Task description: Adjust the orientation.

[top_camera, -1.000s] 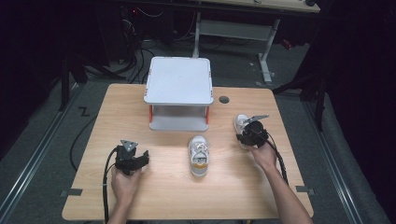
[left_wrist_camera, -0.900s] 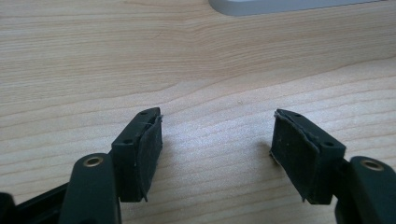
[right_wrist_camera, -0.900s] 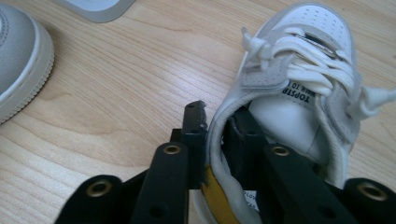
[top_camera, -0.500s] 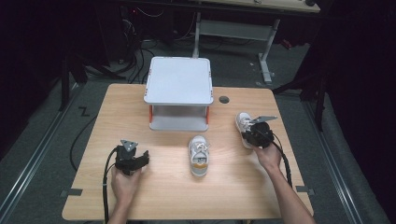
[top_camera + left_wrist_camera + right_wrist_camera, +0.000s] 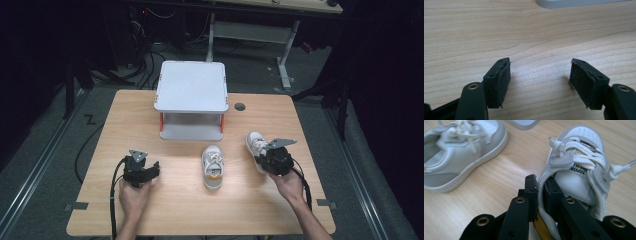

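Observation:
Two small white sneakers lie on the wooden table [image 5: 300, 115]. One sneaker [image 5: 213, 166] [image 5: 461, 155] rests mid-table in front of the shelf. The other sneaker [image 5: 255, 144] [image 5: 579, 162] is to its right, and my right gripper [image 5: 269, 161] [image 5: 540, 192] is shut on the side wall of its collar, one jaw inside the shoe and one outside. My left gripper [image 5: 150, 171] [image 5: 540, 82] rests low over bare wood at the table's left, jaws wide open with nothing between them.
A white two-level shelf [image 5: 191, 87] with red posts stands at the back middle of the table; its base edge [image 5: 579, 3] shows in the left gripper view. A round cable hole [image 5: 240, 106] lies right of the shelf. Cables trail from both grippers.
My right gripper has drawn slightly back toward the near edge with the right sneaker in its jaws. The left gripper and the middle sneaker have not moved.

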{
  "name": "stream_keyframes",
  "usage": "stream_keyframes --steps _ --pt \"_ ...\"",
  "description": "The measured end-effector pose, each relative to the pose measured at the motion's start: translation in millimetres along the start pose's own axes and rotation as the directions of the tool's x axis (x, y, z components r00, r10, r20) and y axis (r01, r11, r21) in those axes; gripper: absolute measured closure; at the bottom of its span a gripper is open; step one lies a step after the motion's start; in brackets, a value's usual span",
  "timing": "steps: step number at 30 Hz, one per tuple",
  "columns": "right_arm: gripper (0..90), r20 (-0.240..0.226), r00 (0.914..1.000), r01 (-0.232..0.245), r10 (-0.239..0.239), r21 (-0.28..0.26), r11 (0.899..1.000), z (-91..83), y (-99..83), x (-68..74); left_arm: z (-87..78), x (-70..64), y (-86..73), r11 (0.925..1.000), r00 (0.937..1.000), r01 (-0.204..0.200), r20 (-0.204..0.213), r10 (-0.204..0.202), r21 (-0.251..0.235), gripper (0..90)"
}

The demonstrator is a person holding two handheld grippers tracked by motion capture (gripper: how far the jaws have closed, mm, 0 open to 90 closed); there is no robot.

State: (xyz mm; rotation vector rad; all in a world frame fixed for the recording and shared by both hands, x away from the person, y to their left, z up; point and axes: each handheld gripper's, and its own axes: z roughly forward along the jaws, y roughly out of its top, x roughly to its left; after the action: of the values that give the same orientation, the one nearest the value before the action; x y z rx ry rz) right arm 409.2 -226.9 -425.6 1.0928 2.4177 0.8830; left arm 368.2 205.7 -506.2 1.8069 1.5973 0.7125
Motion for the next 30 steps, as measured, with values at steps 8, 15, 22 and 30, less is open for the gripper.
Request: stream_keyframes --steps 8,15,22,30 --pt "82.4 -0.042 0.9990 0.018 -0.018 0.011 1.000 -1.5 -2.3 28.2 0.0 -0.1 -0.1 1.0000 1.0000 0.003 0.001 -0.003 -0.001 33.1" --pt "82.1 -0.064 0.9975 0.033 -0.030 0.038 0.999 14.3 6.5 52.9 0.0 0.3 -0.1 1.0000 1.0000 0.005 0.003 -0.005 -0.002 33.0" --pt "82.0 -0.039 0.9981 0.050 -0.048 0.057 0.997 30.8 14.9 66.7 0.0 0.4 -0.1 1.0000 1.0000 0.007 0.006 -0.007 -0.002 33.0" --pt "80.3 -0.033 0.9981 0.054 -0.051 0.078 0.995 42.4 17.5 75.0 0.1 0.3 -0.2 1.0000 1.0000 0.007 0.005 -0.007 -0.005 33.0"
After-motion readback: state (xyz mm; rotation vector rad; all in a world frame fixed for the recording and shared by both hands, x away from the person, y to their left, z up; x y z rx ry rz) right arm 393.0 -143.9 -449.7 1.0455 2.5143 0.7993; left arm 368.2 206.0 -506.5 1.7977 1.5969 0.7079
